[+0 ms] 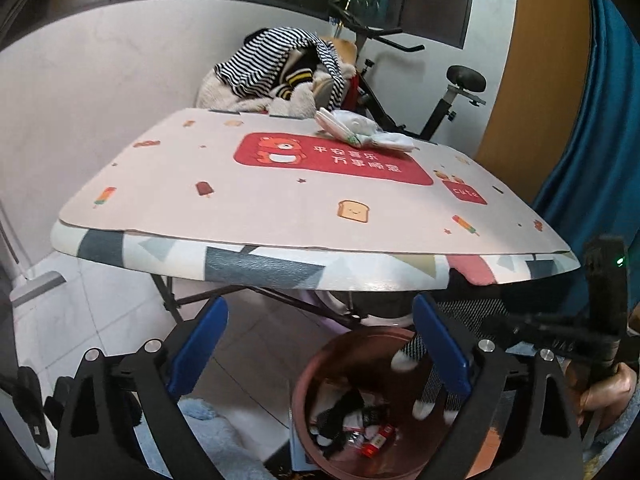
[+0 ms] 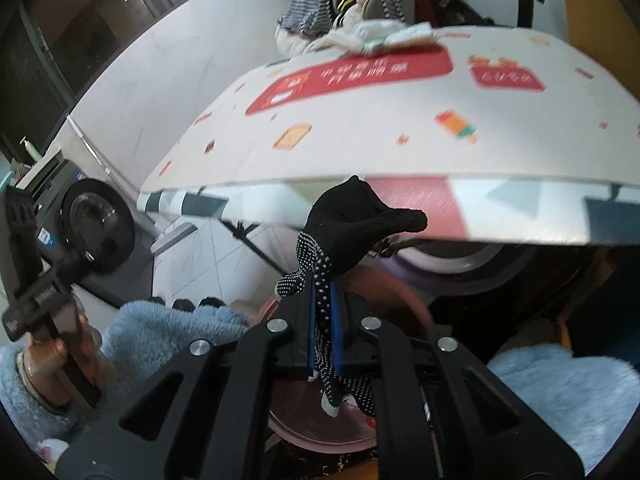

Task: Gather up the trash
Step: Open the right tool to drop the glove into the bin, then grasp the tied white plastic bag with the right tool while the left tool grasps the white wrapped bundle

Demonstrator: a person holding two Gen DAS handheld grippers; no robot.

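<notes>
Glove: I have a black knit glove [image 2: 352,220] with white grip dots pinched in my right tool [image 2: 325,312]; its fingers flop up and to the right at the middle of the right wrist view, and its cuff hangs below the pads.
Right tool: its blue pads are closed tight on the glove, just above the bin's rim, under the front edge of the desk.
Bin: a reddish-brown round trash bin [image 1: 320,364] stands on the floor at the lower middle of the left wrist view, below the desk's front edge. Inside I see dark scraps, white bits and a small red wrapper [image 1: 376,442].
Left tool: my left tool [image 1: 320,344] is spread wide over the bin with nothing between its blue pads.
Falling piece: a dotted grey strip with white ends [image 1: 420,376] shows over the bin's mouth, beside the right pad; whether it touches the pad I cannot tell.
Desk: the desk [image 1: 248,208] carries a pale mat with a red bear panel; crumpled white tissue [image 1: 352,128] lies at its far edge, upper middle of the frame.
Behind: striped clothes [image 1: 276,60] are heaped beyond the desk, with an exercise bike [image 1: 460,80] to their right.
Hand: a hand [image 2: 60,344] in a fluffy blue sleeve grips the other handle at the lower left of the right wrist view.
</notes>
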